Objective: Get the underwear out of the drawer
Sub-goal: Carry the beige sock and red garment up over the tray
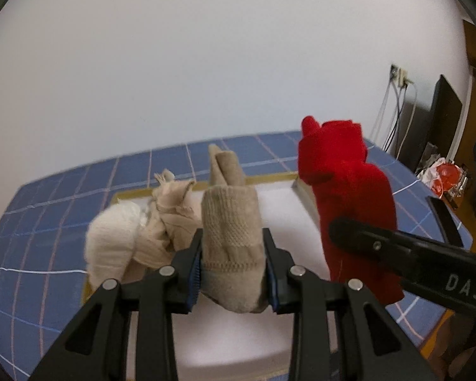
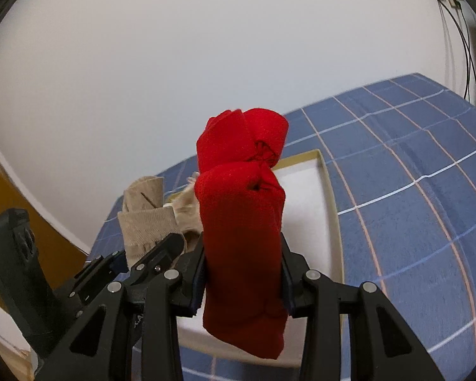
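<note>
A white wall (image 1: pixel 206 63) fills the back of the room, and below it lies a bed with a blue checked cover (image 1: pixel 47 238). On the cover sits a shallow tray (image 2: pixel 331 209) with a white floor and a tan rim, apparently serving as the drawer. 2 bundles are up off it. The right gripper (image 2: pixel 242 276) is clenched on a rolled red garment (image 2: pixel 241 222), which stands upright between its jaws, above the tray's near end. The left gripper (image 1: pixel 233 273) is clamped on a folded beige knit piece (image 1: pixel 231 222); beside it, pale cream and beige cloth (image 1: pixel 133 235) bunches to the left, and I cannot tell whether that hangs from the grip or rests in the tray.

To my eye the lifting-out step is in hand, with both pieces raised clear. The next move calls for carrying them past the rim and setting them on the cover, keeping the trailing cloth from snagging.
</note>
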Available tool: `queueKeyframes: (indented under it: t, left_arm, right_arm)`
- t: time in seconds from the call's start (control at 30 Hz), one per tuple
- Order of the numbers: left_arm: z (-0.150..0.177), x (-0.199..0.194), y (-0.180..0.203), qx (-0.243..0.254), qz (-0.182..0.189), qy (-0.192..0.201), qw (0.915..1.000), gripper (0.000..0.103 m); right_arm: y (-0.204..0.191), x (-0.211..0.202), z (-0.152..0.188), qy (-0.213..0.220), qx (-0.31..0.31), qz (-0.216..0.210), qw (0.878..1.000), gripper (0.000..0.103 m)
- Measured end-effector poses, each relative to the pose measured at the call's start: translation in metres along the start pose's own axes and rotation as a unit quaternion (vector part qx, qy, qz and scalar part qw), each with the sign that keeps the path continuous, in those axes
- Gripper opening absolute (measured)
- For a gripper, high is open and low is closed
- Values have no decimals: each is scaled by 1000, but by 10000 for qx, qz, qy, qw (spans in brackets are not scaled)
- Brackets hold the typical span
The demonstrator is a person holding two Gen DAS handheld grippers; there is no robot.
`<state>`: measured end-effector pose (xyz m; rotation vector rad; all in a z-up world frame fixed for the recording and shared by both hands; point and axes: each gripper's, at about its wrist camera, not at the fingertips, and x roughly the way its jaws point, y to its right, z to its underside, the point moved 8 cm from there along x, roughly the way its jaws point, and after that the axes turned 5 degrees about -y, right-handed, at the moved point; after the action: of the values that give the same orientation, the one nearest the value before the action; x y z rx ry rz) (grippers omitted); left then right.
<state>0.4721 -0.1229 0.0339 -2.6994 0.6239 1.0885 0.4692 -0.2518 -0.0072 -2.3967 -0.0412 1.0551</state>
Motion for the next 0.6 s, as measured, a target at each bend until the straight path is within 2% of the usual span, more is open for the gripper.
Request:
queueKeyframes:
  t: [0.17,0.3,0.4,0.6]
  left_arm:
    - [-1,32,0,27,-71,-349,9994,32]
    - [-1,51,3,102,-165,-539,9984,32]
    - [2,64,6,64,-93,-729,9973,32]
    - [3,74,6,150,-155,-842,9962,32]
  right_arm:
    - [14,29,-9,-314,183,75,9993,41]
    - [18,51,-12,-664,433,-60,9968,41]
    - [22,71,-14,-875,568,-78,9945,41]
    - [17,96,-11,-1123,637,-110,9916,41]
